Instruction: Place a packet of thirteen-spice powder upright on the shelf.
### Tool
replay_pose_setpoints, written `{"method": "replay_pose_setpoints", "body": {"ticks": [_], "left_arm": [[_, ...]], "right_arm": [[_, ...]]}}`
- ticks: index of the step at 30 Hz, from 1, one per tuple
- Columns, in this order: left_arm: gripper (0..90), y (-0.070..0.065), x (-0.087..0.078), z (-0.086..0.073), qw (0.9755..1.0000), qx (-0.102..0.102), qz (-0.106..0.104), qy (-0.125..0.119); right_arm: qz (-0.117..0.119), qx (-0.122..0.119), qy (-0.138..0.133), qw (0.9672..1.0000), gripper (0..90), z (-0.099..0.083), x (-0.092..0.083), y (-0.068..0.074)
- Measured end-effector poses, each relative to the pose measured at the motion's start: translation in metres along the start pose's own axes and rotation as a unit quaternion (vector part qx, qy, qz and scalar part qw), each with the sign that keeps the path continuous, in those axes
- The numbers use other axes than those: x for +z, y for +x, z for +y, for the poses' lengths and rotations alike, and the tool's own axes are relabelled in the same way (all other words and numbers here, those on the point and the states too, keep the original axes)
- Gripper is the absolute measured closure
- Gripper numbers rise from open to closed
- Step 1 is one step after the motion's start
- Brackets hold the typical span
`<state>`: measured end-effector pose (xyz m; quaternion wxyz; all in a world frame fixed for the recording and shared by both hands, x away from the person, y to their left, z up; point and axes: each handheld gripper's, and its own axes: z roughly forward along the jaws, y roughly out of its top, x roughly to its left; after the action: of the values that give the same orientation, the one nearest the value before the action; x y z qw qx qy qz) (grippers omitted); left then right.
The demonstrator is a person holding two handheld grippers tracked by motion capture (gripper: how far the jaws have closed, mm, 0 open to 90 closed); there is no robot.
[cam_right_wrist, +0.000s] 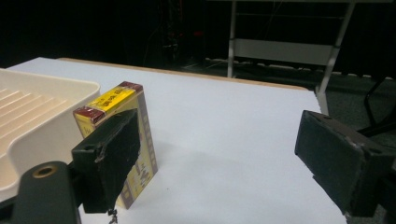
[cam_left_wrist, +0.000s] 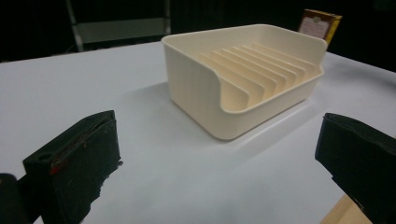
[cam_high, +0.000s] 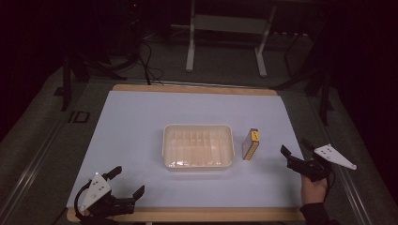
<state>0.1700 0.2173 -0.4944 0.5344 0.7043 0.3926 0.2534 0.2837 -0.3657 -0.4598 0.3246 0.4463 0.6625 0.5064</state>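
A cream plastic tray (cam_high: 198, 161) with raised ribs inside sits in the middle of the white table cover. Just right of it a small yellow and brown box (cam_high: 251, 144) stands on its edge. My left gripper (cam_high: 126, 182) rests at the front left corner, open and empty; the left gripper view looks toward the tray (cam_left_wrist: 196, 88) with the box (cam_left_wrist: 320, 24) behind it. A hand holds my right gripper (cam_high: 296, 149) at the right edge of the table, open, short of the box. In the right gripper view the box (cam_right_wrist: 116, 100) stands partly behind the left jaw, beside the tray (cam_right_wrist: 37, 135).
The white cover (cam_high: 141, 122) lies on a wooden tabletop whose edge (cam_high: 187, 214) shows at front and back. Beyond the table stand a white metal frame (cam_high: 225, 42) and dark stands with cables on the floor.
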Motion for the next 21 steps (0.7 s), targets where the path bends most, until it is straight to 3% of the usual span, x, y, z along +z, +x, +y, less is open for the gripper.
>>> {"method": "replay_pose_setpoints", "body": {"ticks": [4,9,14,18,19,21], "left_arm": [[0.1,-0.002,0.0,0.002,0.9999,0.013,0.001,-0.004],[0.1,-0.002,-0.001,0.003,0.9998,0.015,0.001,-0.01],[0.1,-0.002,-0.002,0.004,0.9997,0.017,0.0,-0.014],[0.1,-0.001,-0.001,0.003,0.9998,0.015,0.0,-0.013],[0.1,-0.001,-0.001,0.003,0.9998,0.015,0.0,-0.012],[0.1,-0.002,-0.001,0.003,0.9998,0.016,0.001,-0.012]], "right_arm": [[0.015,-0.002,0.011,0.9998,14.2,0.0,0.001,0.0],[0.034,-0.009,0.031,0.9989,14.2,0.001,0.001,-0.003],[0.074,-0.023,0.067,0.9948,14.1,0.0,0.003,-0.009],[0.119,-0.033,0.096,0.9876,14.2,0.001,0.005,-0.016],[0.135,-0.039,0.105,0.9845,14.1,0.002,0.007,-0.017],[0.169,-0.058,0.134,0.9748,14.1,0.002,0.01,-0.018]]}}
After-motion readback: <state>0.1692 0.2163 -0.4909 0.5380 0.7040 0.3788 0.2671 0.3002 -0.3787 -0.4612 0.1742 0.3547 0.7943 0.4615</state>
